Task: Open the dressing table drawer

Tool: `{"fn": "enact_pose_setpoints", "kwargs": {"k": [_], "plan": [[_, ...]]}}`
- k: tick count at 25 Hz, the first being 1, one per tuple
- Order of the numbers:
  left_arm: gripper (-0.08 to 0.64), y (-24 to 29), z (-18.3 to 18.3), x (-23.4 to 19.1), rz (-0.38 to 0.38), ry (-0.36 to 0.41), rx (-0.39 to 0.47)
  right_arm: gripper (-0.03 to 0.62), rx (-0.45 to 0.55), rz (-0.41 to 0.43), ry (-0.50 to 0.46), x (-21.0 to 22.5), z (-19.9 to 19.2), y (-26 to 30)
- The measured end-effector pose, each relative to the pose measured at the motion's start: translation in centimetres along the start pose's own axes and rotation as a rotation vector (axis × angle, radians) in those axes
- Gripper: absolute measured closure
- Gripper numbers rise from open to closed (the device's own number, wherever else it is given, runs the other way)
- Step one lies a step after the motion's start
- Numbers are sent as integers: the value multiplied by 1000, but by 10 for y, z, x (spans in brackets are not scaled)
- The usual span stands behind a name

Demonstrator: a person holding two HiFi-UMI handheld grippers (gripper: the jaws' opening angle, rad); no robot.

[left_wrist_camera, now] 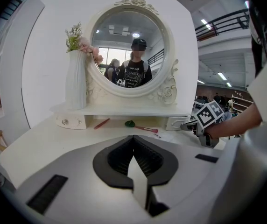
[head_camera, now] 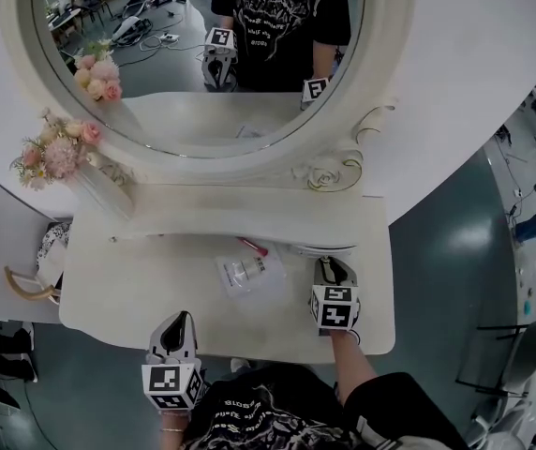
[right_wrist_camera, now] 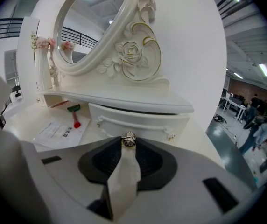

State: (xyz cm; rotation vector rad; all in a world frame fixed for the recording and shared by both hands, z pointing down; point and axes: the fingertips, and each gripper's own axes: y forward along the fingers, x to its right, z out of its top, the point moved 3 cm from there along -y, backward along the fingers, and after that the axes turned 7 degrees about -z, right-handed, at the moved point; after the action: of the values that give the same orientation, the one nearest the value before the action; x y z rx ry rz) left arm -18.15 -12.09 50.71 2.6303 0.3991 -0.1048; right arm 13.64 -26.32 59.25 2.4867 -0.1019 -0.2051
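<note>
The white dressing table [head_camera: 118,298] has a small drawer [right_wrist_camera: 138,124] under the right end of its shelf, and its front stands a little out from the shelf. My right gripper [right_wrist_camera: 129,146] is shut on that drawer's small metal knob [right_wrist_camera: 129,139]. In the head view the right gripper [head_camera: 332,266] points at the same drawer [head_camera: 326,249]. My left gripper [head_camera: 180,322] hovers over the table's front edge, shut with nothing in it. A second drawer [left_wrist_camera: 70,122] sits closed at the shelf's left end.
An oval mirror [head_camera: 202,54] rises behind the shelf. A white vase of pink flowers [head_camera: 99,190] stands at the left. A clear bag with paper [head_camera: 246,275], a red pen [head_camera: 252,247] and a green-headed red tool [left_wrist_camera: 136,125] lie on the tabletop. A handbag [head_camera: 38,270] sits left.
</note>
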Motion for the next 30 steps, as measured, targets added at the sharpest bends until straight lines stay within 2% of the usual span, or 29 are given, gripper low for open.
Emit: {"fn": "enact_pose_setpoints", "kwargs": {"k": [30], "plan": [[545, -3, -7, 4, -11, -13, 12, 491, -9, 1, -19, -3, -16, -18]]}}
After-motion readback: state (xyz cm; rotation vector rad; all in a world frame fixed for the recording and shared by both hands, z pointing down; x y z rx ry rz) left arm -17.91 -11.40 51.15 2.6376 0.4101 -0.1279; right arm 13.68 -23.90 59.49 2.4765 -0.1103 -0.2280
